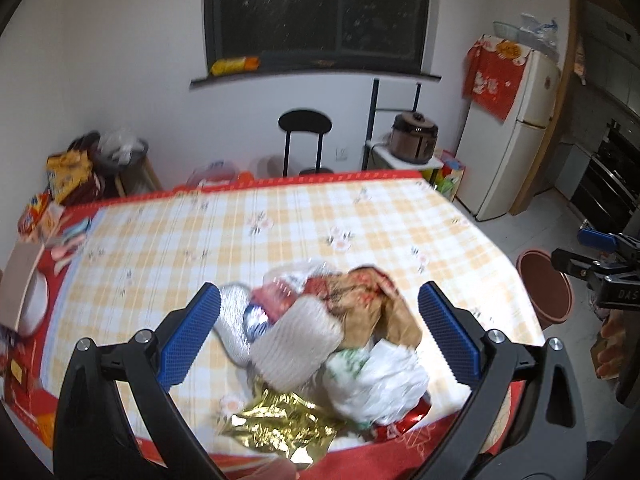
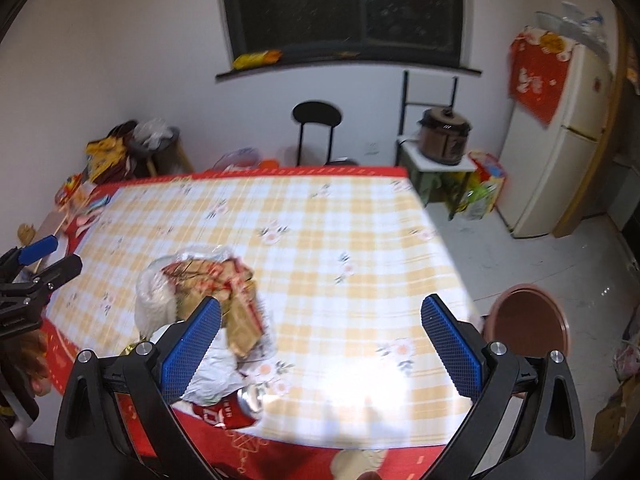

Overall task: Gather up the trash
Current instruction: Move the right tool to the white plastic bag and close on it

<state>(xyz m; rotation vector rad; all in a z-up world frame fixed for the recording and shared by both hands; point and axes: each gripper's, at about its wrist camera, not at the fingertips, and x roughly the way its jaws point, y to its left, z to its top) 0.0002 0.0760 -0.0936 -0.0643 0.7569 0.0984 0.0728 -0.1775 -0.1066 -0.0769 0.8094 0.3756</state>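
Hovering over the trash pile (image 1: 320,332) at the near edge of the table (image 1: 280,232), the left gripper (image 1: 320,336) has its blue pads spread wide with nothing between them but air; jaws straddle the heap, so I'd read this as lining up for a grab; the pile is a loose mix: white foam sleeve (image 1: 298,340), brown paper bag (image 1: 380,304), white plastic bag (image 1: 376,384), gold foil wrapper (image 1: 280,428), and a red can (image 2: 228,410) lying on its side right at the near edge; right gripper (image 2: 320,340) is also fully open and empty, sitting over bare checked cloth to the right of the pile, toward the near right corner; likely parked there because the reddish-brown bin (image 2: 528,320) stands on the floor just off that corner, so it's the arm closer to the drop point; nothing is in the bin as far as I can see, its inside looks bare; risk: light crumpled stuff, a wide pinch may only catch the top piece and scatter the rest off the edge.
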